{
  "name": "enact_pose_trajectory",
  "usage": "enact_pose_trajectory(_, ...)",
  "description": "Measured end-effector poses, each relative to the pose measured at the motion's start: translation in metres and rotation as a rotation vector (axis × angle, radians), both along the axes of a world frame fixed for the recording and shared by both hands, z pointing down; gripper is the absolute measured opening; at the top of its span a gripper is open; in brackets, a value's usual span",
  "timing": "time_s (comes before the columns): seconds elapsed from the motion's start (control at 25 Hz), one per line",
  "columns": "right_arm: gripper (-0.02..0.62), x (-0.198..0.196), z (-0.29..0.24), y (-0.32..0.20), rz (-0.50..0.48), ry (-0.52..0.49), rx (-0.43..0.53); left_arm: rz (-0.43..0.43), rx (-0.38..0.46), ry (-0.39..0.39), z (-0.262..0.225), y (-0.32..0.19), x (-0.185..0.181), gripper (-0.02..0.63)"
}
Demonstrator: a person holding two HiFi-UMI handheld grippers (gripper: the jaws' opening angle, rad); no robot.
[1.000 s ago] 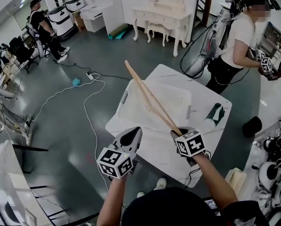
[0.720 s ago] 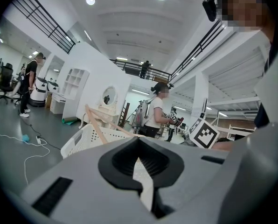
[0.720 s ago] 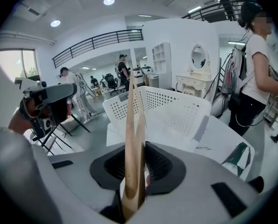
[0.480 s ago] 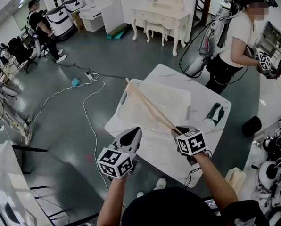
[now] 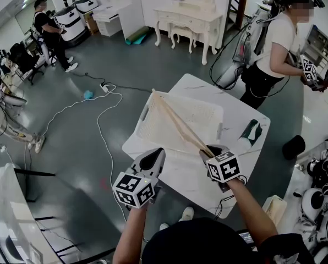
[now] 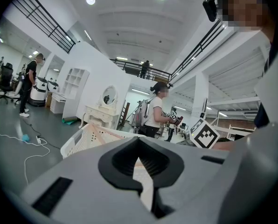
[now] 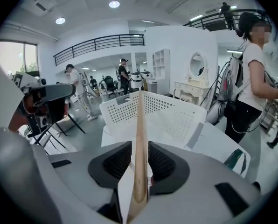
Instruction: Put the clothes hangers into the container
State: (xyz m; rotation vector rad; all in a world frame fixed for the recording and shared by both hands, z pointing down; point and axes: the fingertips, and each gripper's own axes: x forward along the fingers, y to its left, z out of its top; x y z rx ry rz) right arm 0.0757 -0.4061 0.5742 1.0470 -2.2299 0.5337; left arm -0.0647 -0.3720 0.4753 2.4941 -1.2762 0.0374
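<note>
A long wooden clothes hanger (image 5: pixel 178 122) slants from my right gripper (image 5: pixel 208 150) up and left, its far end down at the far left rim of the white perforated basket (image 5: pixel 219 128). In the right gripper view the hanger (image 7: pixel 140 125) runs on edge between the jaws of the right gripper (image 7: pixel 140 144). The jaws have just been opening, and thin gaps show beside the wood. The basket (image 7: pixel 176 115) stands straight ahead. My left gripper (image 5: pixel 156 155) hovers at the table's near edge, left of the right one. Its tips meet and it holds nothing (image 6: pixel 139 138).
The basket sits on a white table (image 5: pixel 238 111), with a green and white item (image 5: pixel 251 132) at its right edge. Behind the table stands a person (image 5: pixel 274 43) with grippers. Cables (image 5: pixel 103 111) trail over the grey floor at left. A white dressing table (image 5: pixel 189 21) stands at the back.
The hanger's far end has dropped from high above the basket down to the basket's far rim. Both grippers stay where they were.
</note>
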Motion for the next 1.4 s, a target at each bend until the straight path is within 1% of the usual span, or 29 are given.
enact_pose_trajectory(0.04, 0.111, -0.001, 0.000, 0.000, -0.003, -0.004, 0.001, 0.000, 0.000, 0.000, 0.000, 0.000, 0.000, 0.003)
enact_pose_trajectory(0.12, 0.183, -0.003, 0.000, 0.000, -0.012, -0.005, 0.008, -0.001, 0.000, 0.003, 0.000, 0.000, -0.002, 0.003)
enact_pose_trajectory(0.2, 0.201, -0.005, 0.000, 0.000, -0.015, -0.004, 0.019, 0.001, 0.000, 0.006, -0.001, 0.000, -0.003, 0.003)
enact_pose_trajectory(0.36, 0.239, -0.005, -0.004, -0.002, 0.013, -0.004, 0.056, 0.008, -0.002, 0.007, -0.001, 0.002, -0.003, 0.003)
enact_pose_trajectory(0.84, 0.242, -0.002, -0.020, 0.004, 0.049, -0.015, 0.107, 0.028, 0.011, 0.021, -0.006, 0.013, -0.006, 0.003)
enact_pose_trajectory(1.0, 0.242, -0.001, -0.027, 0.006, 0.054, -0.018, 0.129, 0.039, 0.019, 0.023, -0.007, 0.016, -0.002, 0.003)
enact_pose_trajectory(1.4, 0.242, -0.009, -0.035, 0.018, 0.054, -0.032, 0.141, 0.048, 0.025, 0.022, -0.011, 0.028, -0.006, 0.003)
